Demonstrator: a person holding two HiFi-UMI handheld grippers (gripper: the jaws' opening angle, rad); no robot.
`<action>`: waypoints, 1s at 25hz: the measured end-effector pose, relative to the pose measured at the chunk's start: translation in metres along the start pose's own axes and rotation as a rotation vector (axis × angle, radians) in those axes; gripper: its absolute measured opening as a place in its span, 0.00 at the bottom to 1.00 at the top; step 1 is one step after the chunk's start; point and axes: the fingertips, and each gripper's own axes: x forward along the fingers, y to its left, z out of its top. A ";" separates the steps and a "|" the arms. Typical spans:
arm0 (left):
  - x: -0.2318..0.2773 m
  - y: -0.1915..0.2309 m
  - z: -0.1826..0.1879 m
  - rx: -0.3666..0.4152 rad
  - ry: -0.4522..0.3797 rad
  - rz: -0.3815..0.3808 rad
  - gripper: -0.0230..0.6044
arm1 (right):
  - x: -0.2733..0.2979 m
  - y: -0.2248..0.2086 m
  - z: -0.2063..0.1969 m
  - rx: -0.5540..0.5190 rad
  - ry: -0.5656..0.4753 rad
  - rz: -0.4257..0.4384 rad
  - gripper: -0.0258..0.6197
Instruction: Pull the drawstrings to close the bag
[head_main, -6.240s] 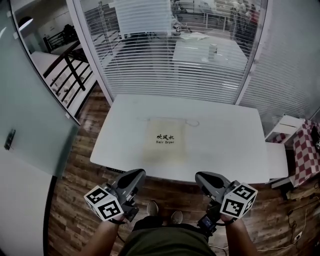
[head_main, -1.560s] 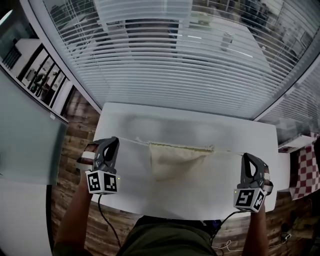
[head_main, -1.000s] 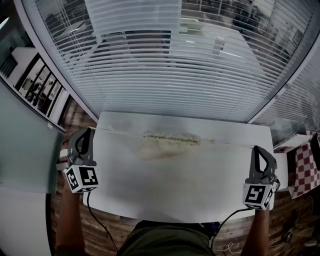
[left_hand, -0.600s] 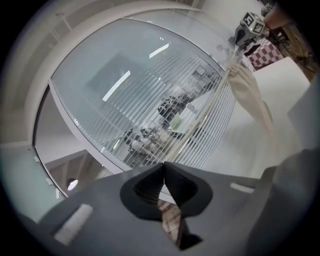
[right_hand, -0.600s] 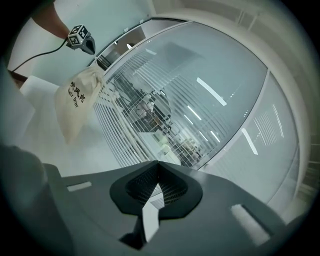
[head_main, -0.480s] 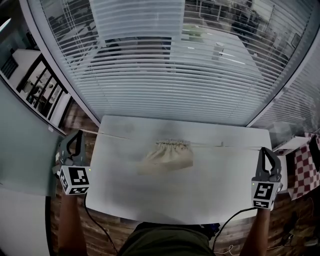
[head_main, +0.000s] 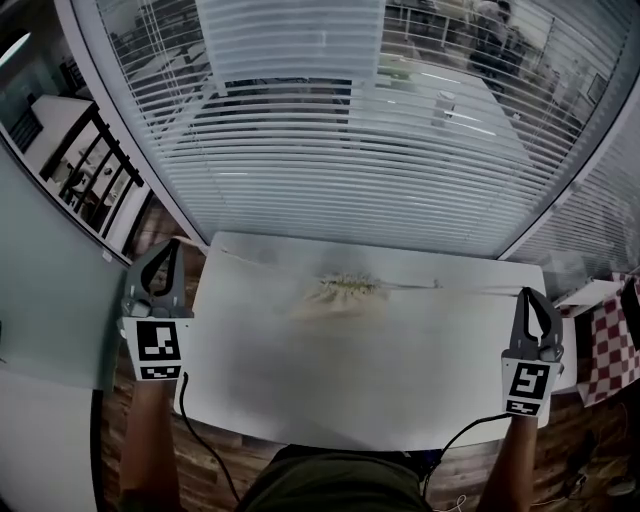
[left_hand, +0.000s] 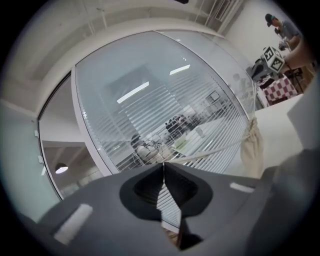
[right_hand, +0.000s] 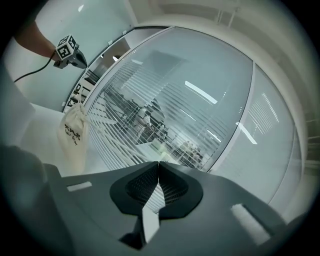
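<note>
The beige drawstring bag (head_main: 345, 290) is blurred, its mouth gathered tight, over the far part of the white table (head_main: 350, 390). A thin drawstring (head_main: 245, 262) runs left from it to my left gripper (head_main: 170, 245), which is shut on the cord beyond the table's left edge. Another cord (head_main: 470, 288) runs right to my right gripper (head_main: 527, 293), also shut on it. In the left gripper view the bag (left_hand: 251, 147) hangs from the taut cord (left_hand: 210, 151) that leads into my left gripper (left_hand: 163, 164). In the right gripper view the bag (right_hand: 74, 135) hangs at left and my right gripper (right_hand: 158, 163) is shut.
A glass wall with white blinds (head_main: 350, 150) stands right behind the table. A wooden floor (head_main: 150, 225) shows at the left. A small white cabinet (head_main: 585, 295) and a red checked cloth (head_main: 625, 320) are at the right.
The two grippers have drawn apart with the cords over the last moments, and the bag's mouth has bunched up. In the last half second the left gripper rose and the bag shifted farther back.
</note>
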 end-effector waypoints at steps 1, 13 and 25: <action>0.001 0.001 0.003 -0.006 -0.004 0.000 0.05 | 0.000 0.000 0.002 0.005 -0.002 0.001 0.06; -0.002 -0.002 0.015 -0.033 -0.030 0.007 0.05 | -0.003 0.011 0.014 0.025 -0.024 0.033 0.06; -0.013 -0.002 0.015 -0.042 -0.029 0.010 0.05 | -0.008 0.017 0.013 0.025 -0.027 0.051 0.06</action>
